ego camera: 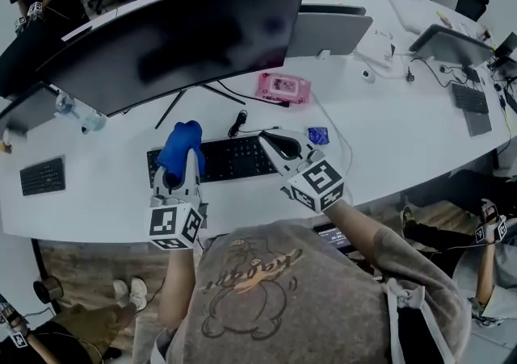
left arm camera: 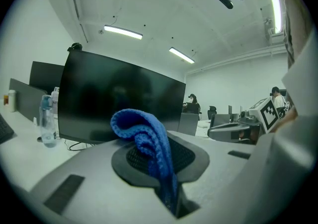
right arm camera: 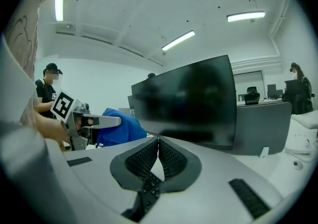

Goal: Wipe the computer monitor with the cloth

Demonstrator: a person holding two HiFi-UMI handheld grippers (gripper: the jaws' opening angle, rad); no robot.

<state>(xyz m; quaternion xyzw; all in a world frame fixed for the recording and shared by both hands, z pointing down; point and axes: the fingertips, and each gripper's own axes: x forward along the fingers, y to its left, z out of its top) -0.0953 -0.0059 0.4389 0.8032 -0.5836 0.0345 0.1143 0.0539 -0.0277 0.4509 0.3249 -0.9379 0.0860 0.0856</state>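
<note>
Evidently limp, light cloth (left arm camera: 141, 128) is pinched by a fold in the left hand-held gripper (left arm camera: 166, 168); the right hand-held gripper (right arm camera: 158, 143) is closed, empty.

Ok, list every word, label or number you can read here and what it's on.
No text reads clearly.
Shirt print: lettering too warped to read.
Pink pack: label too small.
Blue packet: too small.
Keyboard: key legends too small.
Left marker cube and right marker cube: square patterns only, no words.
</note>
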